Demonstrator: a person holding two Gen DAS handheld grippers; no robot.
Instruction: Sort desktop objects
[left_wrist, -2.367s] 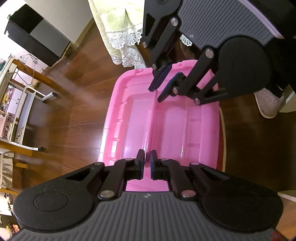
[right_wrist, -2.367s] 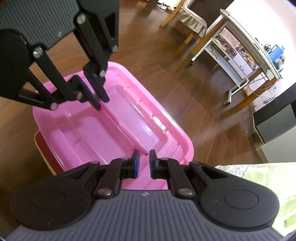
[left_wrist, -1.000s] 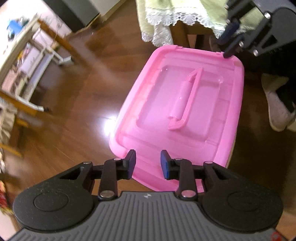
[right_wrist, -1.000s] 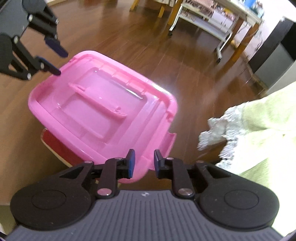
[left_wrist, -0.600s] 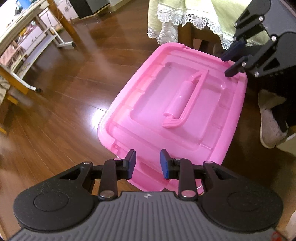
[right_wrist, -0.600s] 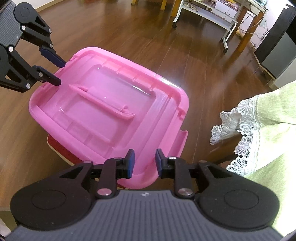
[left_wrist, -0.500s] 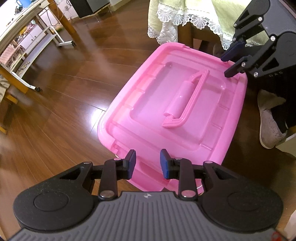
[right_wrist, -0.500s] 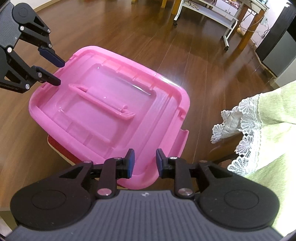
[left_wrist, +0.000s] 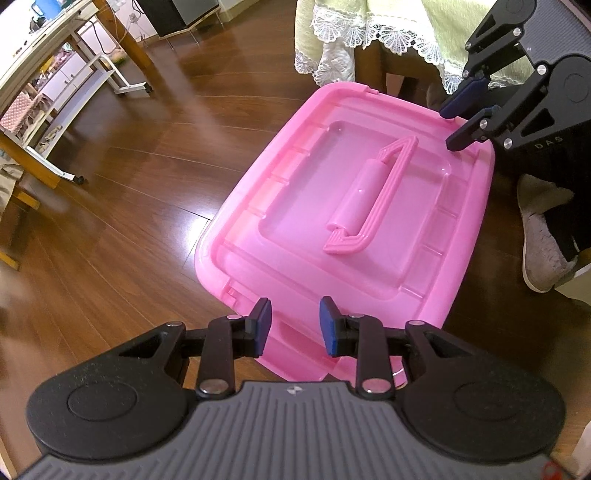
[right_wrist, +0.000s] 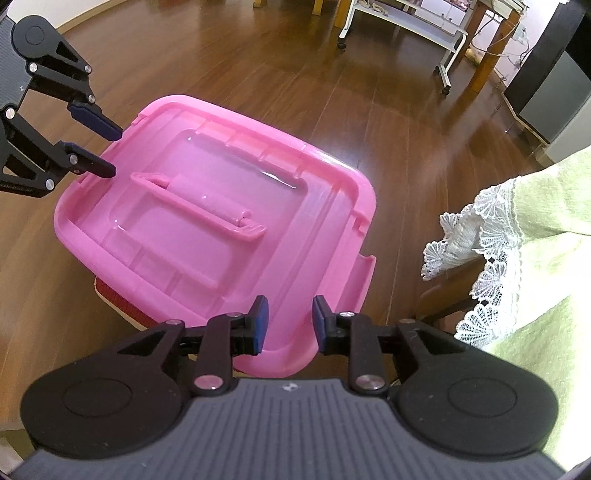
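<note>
A pink plastic storage box (left_wrist: 306, 206) (right_wrist: 207, 258) sits with its lid on, and the lid's handle (left_wrist: 373, 206) (right_wrist: 207, 205) lies flat in the recess. My left gripper (left_wrist: 295, 325) hangs open above one short end, over a side latch (left_wrist: 295, 354). At the opposite short end my right gripper (right_wrist: 287, 321) is open too, near the other latch (right_wrist: 360, 280). Each gripper shows in the other's view: the right gripper (left_wrist: 456, 122) and the left gripper (right_wrist: 109, 151). Neither holds anything. The box's contents are hidden.
The box rests on something red and white (right_wrist: 110, 295) above a dark wooden floor (left_wrist: 122, 206). A green tablecloth with a lace edge (right_wrist: 517, 240) (left_wrist: 369, 33) hangs close by. A person's slippered foot (left_wrist: 543, 243) is beside the box. A wooden table and white rolling shelf (left_wrist: 62, 85) stand further off.
Both grippers have drawn back from over the lid to its two short ends and opened from nearly shut. In the last half second they barely shifted.
</note>
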